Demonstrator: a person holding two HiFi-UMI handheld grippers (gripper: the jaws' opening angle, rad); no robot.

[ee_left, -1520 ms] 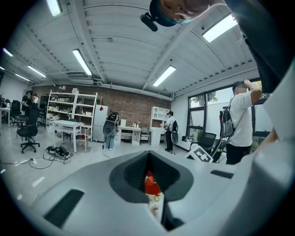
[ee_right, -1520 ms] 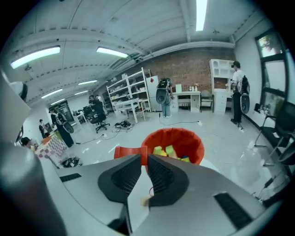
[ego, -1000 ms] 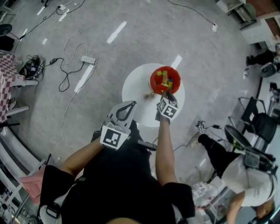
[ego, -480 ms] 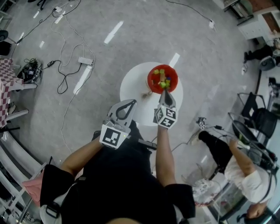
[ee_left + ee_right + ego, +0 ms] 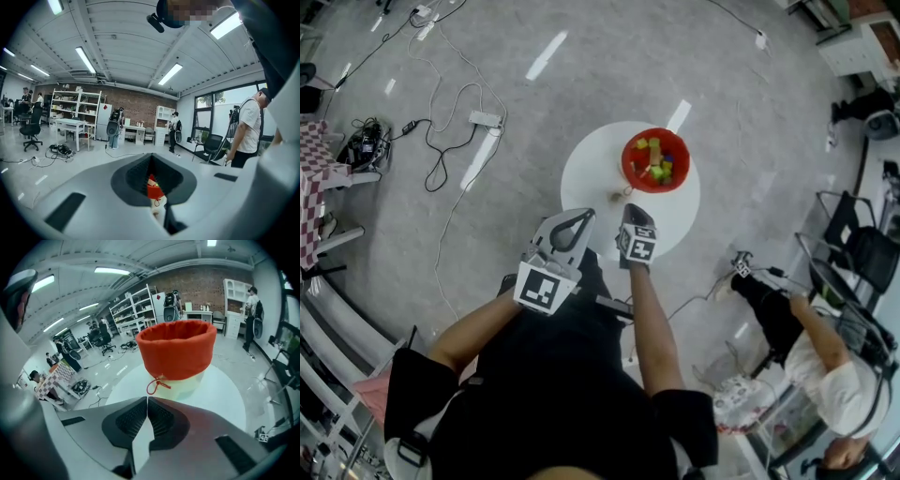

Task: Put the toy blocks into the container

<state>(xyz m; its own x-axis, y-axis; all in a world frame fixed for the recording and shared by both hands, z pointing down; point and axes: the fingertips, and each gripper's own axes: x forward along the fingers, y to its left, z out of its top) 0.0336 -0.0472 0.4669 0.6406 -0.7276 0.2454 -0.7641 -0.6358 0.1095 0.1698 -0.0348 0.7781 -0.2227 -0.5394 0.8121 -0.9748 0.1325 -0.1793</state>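
Note:
A red fabric container (image 5: 655, 160) holding several coloured toy blocks (image 5: 653, 161) stands on the far right part of a round white table (image 5: 591, 173). My right gripper (image 5: 635, 210) hovers over the table's near edge, a short way back from the container, shut and empty. In the right gripper view the container (image 5: 176, 350) fills the space just ahead of the shut right gripper (image 5: 147, 399), its red drawstring (image 5: 157, 384) hanging down. My left gripper (image 5: 580, 217) is at the table's near left edge, shut and empty; a sliver of the container (image 5: 153, 190) shows between its jaws.
A small tan thing (image 5: 617, 196) lies on the table left of the container, too small to identify. Cables and a power strip (image 5: 487, 119) trail over the floor at left. A person in white (image 5: 825, 375) and black chairs (image 5: 853, 253) are at right.
My right gripper has pulled back from the container's rim toward the table's near edge. The left gripper has stayed where it was.

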